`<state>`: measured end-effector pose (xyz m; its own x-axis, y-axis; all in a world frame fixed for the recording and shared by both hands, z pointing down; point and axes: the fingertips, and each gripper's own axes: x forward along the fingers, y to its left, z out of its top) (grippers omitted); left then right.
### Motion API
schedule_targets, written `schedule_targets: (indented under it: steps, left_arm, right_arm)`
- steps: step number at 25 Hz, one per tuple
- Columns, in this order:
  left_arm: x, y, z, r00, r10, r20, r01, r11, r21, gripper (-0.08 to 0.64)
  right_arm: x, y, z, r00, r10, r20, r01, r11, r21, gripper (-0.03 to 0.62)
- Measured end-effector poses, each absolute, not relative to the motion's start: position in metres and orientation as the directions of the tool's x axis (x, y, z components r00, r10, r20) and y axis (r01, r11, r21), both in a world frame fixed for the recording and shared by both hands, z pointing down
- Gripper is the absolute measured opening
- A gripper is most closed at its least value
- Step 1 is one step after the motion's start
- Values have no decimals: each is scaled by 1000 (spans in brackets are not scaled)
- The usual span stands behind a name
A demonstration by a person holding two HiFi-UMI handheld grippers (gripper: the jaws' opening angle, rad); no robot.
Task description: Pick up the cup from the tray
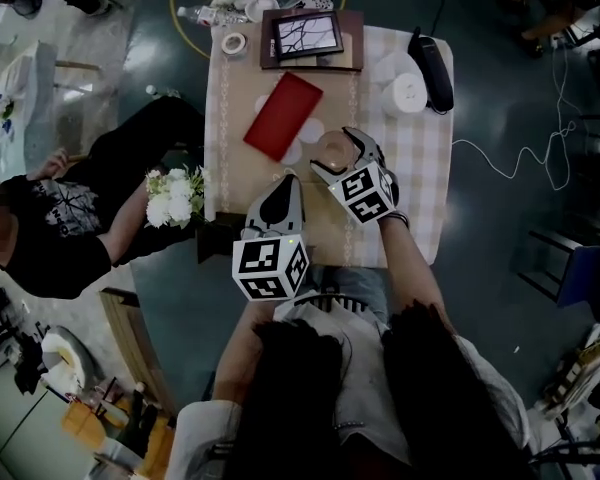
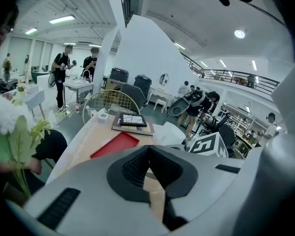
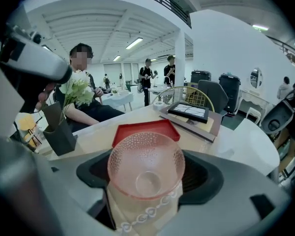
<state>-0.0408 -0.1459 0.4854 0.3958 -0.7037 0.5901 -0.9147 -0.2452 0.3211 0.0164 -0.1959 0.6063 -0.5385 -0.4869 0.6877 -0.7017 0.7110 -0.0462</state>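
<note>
A clear pink dimpled glass cup [image 3: 146,171] sits between the jaws of my right gripper [image 1: 337,155], which is shut on it. In the head view the cup [image 1: 325,148] is held over the table just right of the red tray [image 1: 282,115]. The tray [image 3: 145,131] lies flat and empty beyond the cup. My left gripper [image 1: 287,180] hovers near the table's front edge, below the tray, with its black pads [image 2: 137,167] meeting at the tips and nothing between them. The tray [image 2: 115,145] lies ahead of it to the left.
A framed picture on a dark board [image 1: 310,36] and a tape roll [image 1: 234,43] lie at the table's far end. White round items [image 1: 405,93] and a black object [image 1: 432,68] sit far right. A vase of white flowers [image 1: 178,196] and a seated person [image 1: 70,223] are left.
</note>
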Motion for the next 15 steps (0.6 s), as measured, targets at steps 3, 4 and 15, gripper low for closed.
schedule_targets:
  steps: [3,4,15]
  left_arm:
    - [-39,-145,488,405,-693,596,-910,-247,332,8]
    - [-38,-145,488,405,-692,598,-910,-245,333,8]
    - [-49,-145,486,357,-722,593,-930,-213,301,8]
  right_arm:
    - [16,-191,612,-550,-474,687,-689,723,-53,402]
    - [16,-190,613,-550,-476,686,-687,725,-48,402]
    - [18,-189,613,-584,-499,641,-671,741,-33,403]
